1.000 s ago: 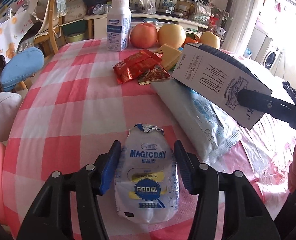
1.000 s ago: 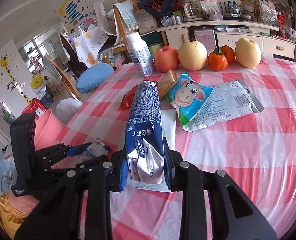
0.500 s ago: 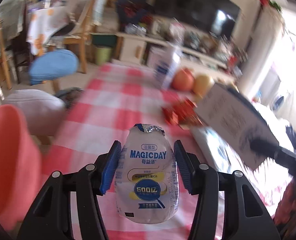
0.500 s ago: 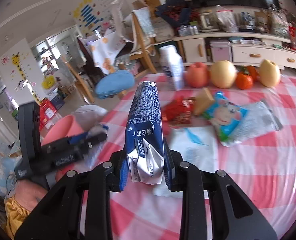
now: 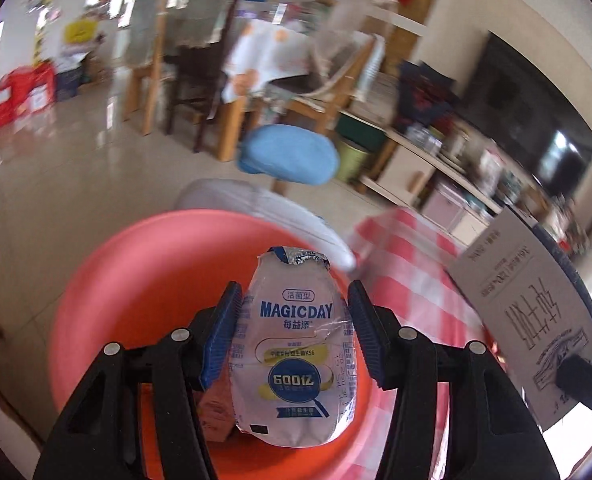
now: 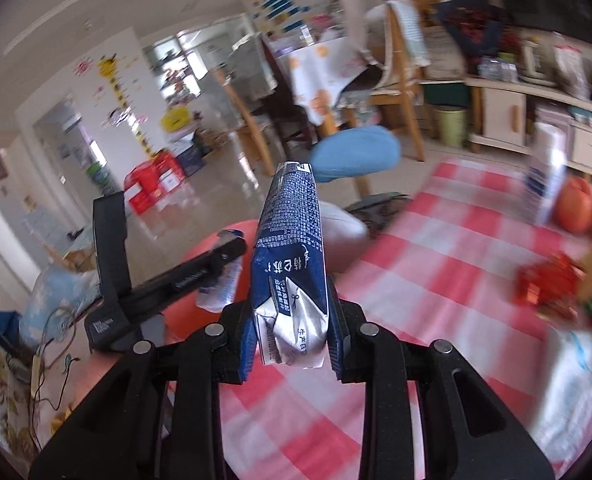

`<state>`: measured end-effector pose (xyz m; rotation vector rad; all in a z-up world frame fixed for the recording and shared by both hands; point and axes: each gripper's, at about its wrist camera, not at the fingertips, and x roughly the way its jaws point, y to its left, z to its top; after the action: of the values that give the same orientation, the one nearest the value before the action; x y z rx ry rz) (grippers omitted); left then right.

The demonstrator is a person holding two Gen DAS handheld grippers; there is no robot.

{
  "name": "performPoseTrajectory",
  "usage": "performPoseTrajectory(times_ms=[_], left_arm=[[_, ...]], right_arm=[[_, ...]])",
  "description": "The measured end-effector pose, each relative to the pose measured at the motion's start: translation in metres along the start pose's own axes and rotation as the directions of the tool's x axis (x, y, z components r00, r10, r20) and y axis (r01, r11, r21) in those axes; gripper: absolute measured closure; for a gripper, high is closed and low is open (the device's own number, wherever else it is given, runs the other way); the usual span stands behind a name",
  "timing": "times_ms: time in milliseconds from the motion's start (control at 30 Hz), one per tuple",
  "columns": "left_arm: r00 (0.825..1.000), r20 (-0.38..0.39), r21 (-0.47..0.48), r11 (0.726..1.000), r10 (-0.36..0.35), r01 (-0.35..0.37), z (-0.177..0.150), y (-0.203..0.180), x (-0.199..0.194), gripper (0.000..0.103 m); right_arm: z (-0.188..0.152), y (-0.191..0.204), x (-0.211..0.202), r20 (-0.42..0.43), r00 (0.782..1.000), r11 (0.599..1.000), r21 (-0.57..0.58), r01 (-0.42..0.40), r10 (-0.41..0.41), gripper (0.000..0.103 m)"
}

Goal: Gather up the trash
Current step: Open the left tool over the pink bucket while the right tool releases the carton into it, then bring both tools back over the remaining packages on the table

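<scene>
A checked tablecloth (image 6: 435, 280) fills the right wrist view from 3 to 6 o'clock. A red bin (image 5: 144, 280) sits under the left gripper (image 5: 294, 330), clamped on a drink bottle (image 5: 294, 360). The right gripper (image 6: 292, 332) squeezes a blue carton (image 6: 290, 248) at 12 o'clock.

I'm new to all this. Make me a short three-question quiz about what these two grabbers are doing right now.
1. True or false: the left gripper is clamped on a small drink bottle.
2. What does the right gripper hold? A) an apple B) a blue carton C) a red wrapper
3. Fill in: the bottle hangs above a pink ____.

Key:
1. True.
2. B, the blue carton.
3. Bin, beside the checked table.
</scene>
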<state>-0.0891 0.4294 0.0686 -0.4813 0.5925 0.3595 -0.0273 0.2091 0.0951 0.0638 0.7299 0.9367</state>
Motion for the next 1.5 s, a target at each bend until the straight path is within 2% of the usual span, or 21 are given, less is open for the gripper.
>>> performPoseTrajectory(times_ms=[233,267,300,367,400,433,500,700,933,1167,1500], left_arm=[[0.995,0.033,-0.094,0.991,0.095,-0.091,0.013,0.036,0.004,0.047],[0.991,0.039,-0.101,0.988,0.124,-0.12,0.013,0.039,0.004,0.045],[0.988,0.043,-0.1,0.985,0.146,-0.141,0.014,0.041,0.004,0.037],[0.985,0.057,-0.092,0.983,0.165,-0.159,0.016,0.042,0.004,0.026],[0.981,0.068,-0.086,0.981,0.18,-0.174,0.016,0.041,0.002,0.02],[0.979,0.078,-0.079,0.98,0.189,-0.183,0.017,0.039,0.001,0.019],[0.977,0.097,-0.063,0.981,0.189,-0.183,0.017,0.033,-0.001,0.014],[0.982,0.145,-0.021,0.993,0.117,-0.115,0.011,0.01,-0.007,0.011],[0.981,0.192,-0.007,1.0,-0.016,0.017,0.004,-0.013,-0.011,0.009],[0.977,0.18,0.038,0.993,-0.114,0.109,-0.006,-0.042,-0.006,0.008],[0.975,0.137,0.128,0.979,-0.174,0.156,-0.027,-0.091,0.0,0.008]], right_arm=[[0.012,0.035,0.062,-0.063,0.995,0.997,0.003,-0.079,0.079,0.072],[0.011,0.038,0.069,-0.074,0.994,0.997,0.007,-0.08,0.08,0.071],[0.01,0.039,0.076,-0.088,0.993,0.997,0.013,-0.076,0.076,0.069],[0.008,0.038,0.083,-0.095,0.993,0.998,0.026,-0.062,0.064,0.054],[0.006,0.036,0.082,-0.085,0.995,0.998,0.041,-0.057,0.06,0.042],[0.004,0.033,0.078,-0.069,0.996,0.997,0.054,-0.055,0.059,0.035],[0.003,0.028,0.07,-0.05,0.998,0.998,0.055,-0.028,0.031,0.032],[-0.004,0.012,0.037,0.004,0.99,0.99,0.004,0.142,-0.142,0.02],[-0.016,-0.014,0.004,0.035,0.964,0.965,0.004,0.263,-0.263,0.018],[-0.024,-0.035,-0.03,0.066,0.935,0.938,0.015,0.347,-0.347,0.014],[-0.04,-0.065,-0.064,0.085,0.882,0.886,0.014,0.464,-0.463,0.01]])
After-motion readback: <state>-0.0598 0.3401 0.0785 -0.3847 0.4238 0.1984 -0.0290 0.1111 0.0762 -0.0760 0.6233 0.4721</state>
